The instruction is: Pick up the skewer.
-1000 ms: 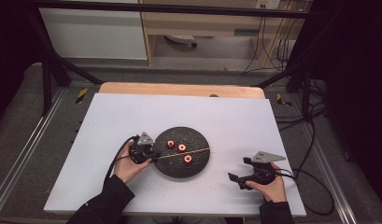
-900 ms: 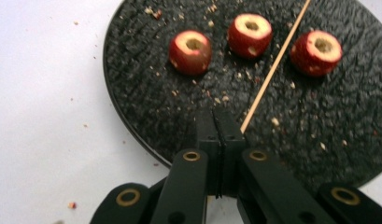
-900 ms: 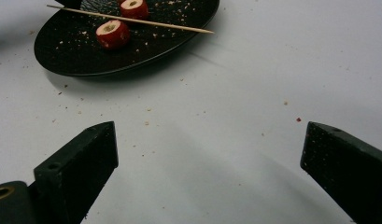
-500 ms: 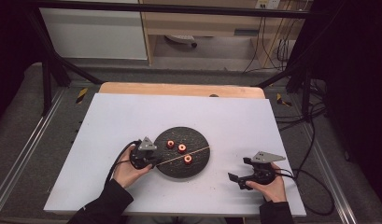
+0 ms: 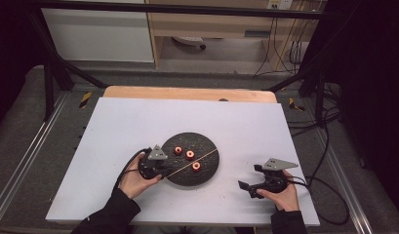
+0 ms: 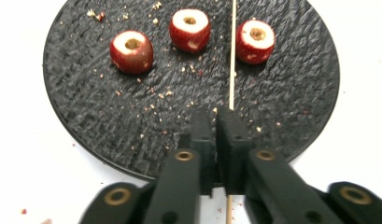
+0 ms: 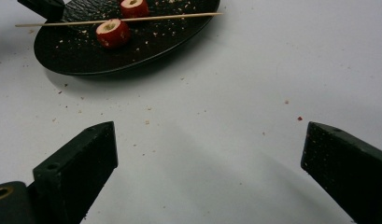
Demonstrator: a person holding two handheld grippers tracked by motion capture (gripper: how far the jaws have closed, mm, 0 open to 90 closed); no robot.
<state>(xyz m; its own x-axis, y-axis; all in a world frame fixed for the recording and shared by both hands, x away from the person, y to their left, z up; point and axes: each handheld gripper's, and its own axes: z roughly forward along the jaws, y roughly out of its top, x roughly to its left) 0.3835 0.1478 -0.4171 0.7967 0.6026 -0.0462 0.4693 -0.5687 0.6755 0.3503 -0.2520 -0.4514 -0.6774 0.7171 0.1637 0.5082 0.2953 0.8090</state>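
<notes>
A white table [image 5: 138,122] seen from above, with a round black plate [image 5: 207,170] near its middle. On the plate lie three small red cored fruits [image 5: 190,155] and scattered crumbs. A thin wooden skewer [image 5: 197,163] lies slantwise across the plate, with two fruits on one side of it and one on the other.

The person's left hand [image 5: 131,180] holds the left gripper [image 5: 160,165] at the plate's left edge. In the left gripper view its jaws are almost together, a narrow slit between them, and have just been opening slightly. The skewer [image 6: 232,60] runs in line with the right-hand jaw and passes under it; whether the jaws pinch it cannot be told. The three fruits [image 6: 189,29] sit in a row on the far part of the plate [image 6: 86,102].

The right hand [image 5: 280,195] holds the right gripper [image 5: 249,187] on the table, right of the plate and apart from it. Its jaws stand wide apart over bare table [image 7: 226,140], nothing between them.
</notes>
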